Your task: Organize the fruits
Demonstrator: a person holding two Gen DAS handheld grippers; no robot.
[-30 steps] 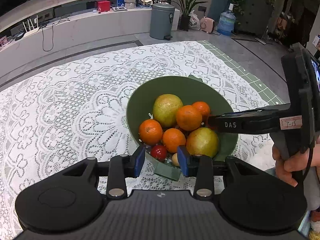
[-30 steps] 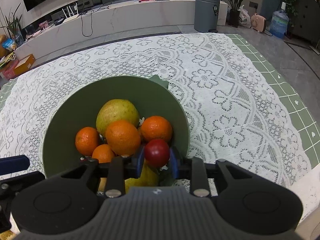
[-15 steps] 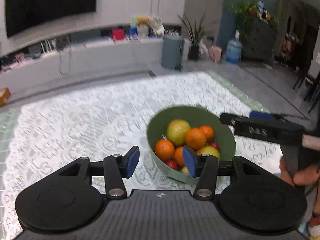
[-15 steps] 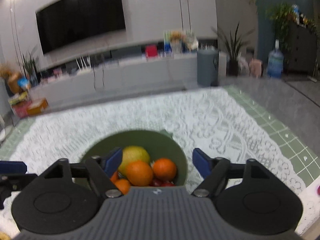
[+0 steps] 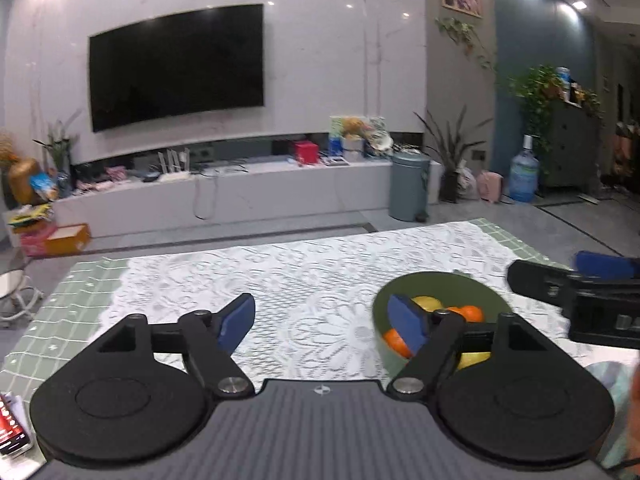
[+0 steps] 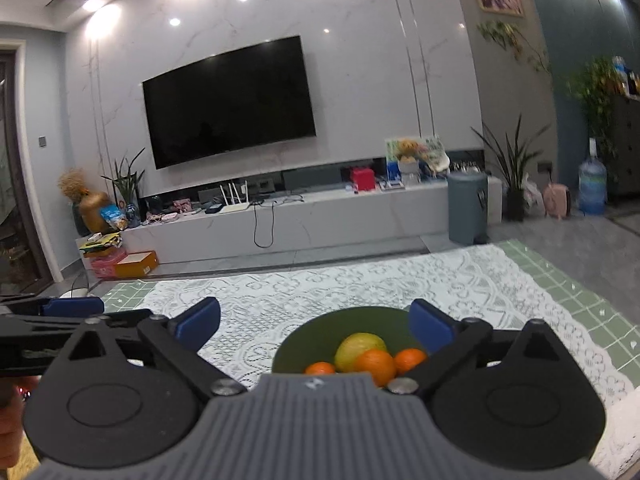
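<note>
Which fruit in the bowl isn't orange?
The big yellow-green fruit at the back of the green bowl; the oranges around it are smaller and bright orange.

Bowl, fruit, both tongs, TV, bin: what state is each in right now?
Green bowl: upright on the lace cloth, holding fruit.
Oranges: piled in the bowl beside a yellow-green fruit.
Left tongs: opening wide, nothing between them.
Right tongs: opening wide, nothing between them.
TV: screen dark.
Bin: lid shut.
</note>
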